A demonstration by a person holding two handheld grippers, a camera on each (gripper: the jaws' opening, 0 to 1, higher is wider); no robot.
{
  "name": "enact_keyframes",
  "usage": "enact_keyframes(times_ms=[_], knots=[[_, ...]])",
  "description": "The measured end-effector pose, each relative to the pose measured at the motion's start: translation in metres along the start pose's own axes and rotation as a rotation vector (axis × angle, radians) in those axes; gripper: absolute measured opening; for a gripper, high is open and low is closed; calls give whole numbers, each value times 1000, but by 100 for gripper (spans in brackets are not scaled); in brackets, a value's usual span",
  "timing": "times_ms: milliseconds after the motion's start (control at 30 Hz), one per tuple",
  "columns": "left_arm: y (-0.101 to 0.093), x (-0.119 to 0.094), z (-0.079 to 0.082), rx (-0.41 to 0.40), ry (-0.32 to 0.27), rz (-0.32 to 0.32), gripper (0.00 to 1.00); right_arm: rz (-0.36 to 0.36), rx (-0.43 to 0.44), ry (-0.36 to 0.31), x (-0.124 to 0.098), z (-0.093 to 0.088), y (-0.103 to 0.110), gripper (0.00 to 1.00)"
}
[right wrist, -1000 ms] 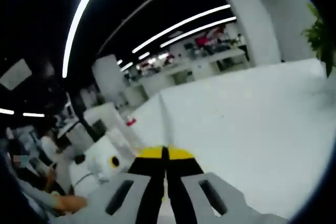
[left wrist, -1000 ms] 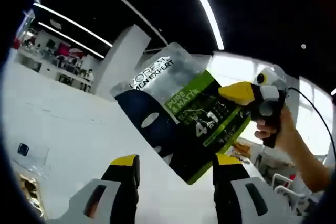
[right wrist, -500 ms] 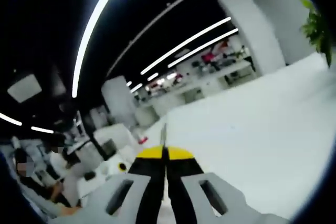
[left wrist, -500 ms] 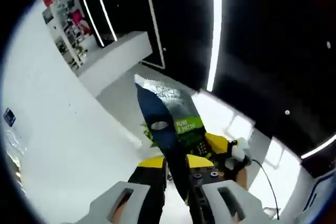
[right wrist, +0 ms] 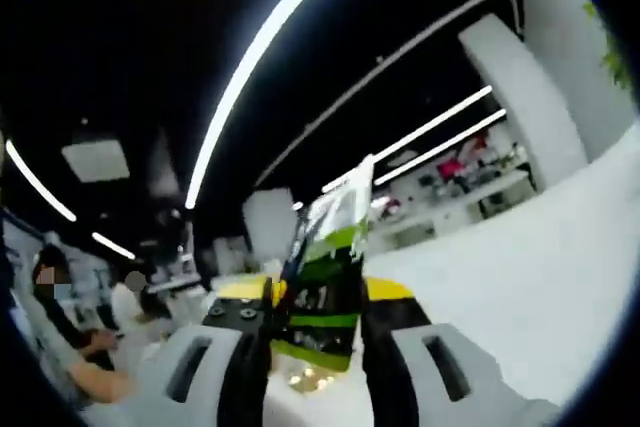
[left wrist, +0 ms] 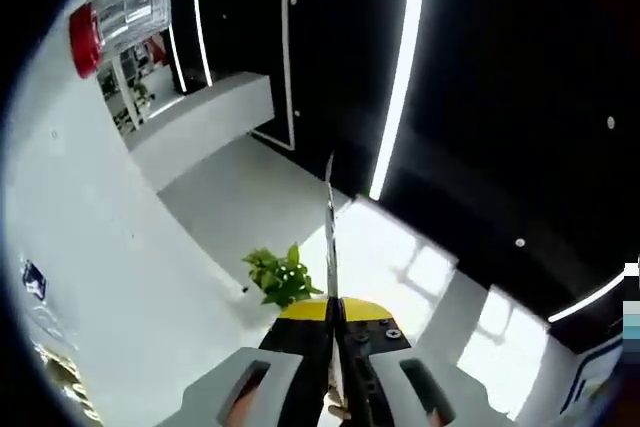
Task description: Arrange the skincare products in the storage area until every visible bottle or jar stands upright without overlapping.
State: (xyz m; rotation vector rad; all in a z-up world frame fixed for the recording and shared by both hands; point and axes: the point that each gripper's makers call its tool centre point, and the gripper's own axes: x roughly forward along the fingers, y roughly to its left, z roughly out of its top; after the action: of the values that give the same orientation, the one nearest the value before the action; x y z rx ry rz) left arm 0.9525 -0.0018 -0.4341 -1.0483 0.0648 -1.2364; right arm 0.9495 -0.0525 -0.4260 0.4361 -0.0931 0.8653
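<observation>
Green-black sachet (right wrist: 325,287) stands between our right gripper (right wrist: 318,317) jaws, long axis forward | left gripper (left wrist: 333,319) clamped on its edge | right apart.

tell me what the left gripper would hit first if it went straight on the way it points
Nothing close, as far as I can tell. The left gripper is shut on a thin packet seen edge-on, pointing up toward a dark ceiling with light strips. A plant sits off to one side; depth is unclear.
</observation>
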Motion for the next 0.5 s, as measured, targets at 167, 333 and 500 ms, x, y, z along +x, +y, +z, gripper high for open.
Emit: enact_keyframes(times_ms=[167,333,500], knots=[[-2,-2,8,-2,-20,-28,0,-1,118,-49,6,-4,-11,19],[-6,1,3,50,7,-23,0,63,199,-79,11,-26,-11,22],[-3,0,5,35,7,-24,0,70,254,-131,3,-17,-17,13]])
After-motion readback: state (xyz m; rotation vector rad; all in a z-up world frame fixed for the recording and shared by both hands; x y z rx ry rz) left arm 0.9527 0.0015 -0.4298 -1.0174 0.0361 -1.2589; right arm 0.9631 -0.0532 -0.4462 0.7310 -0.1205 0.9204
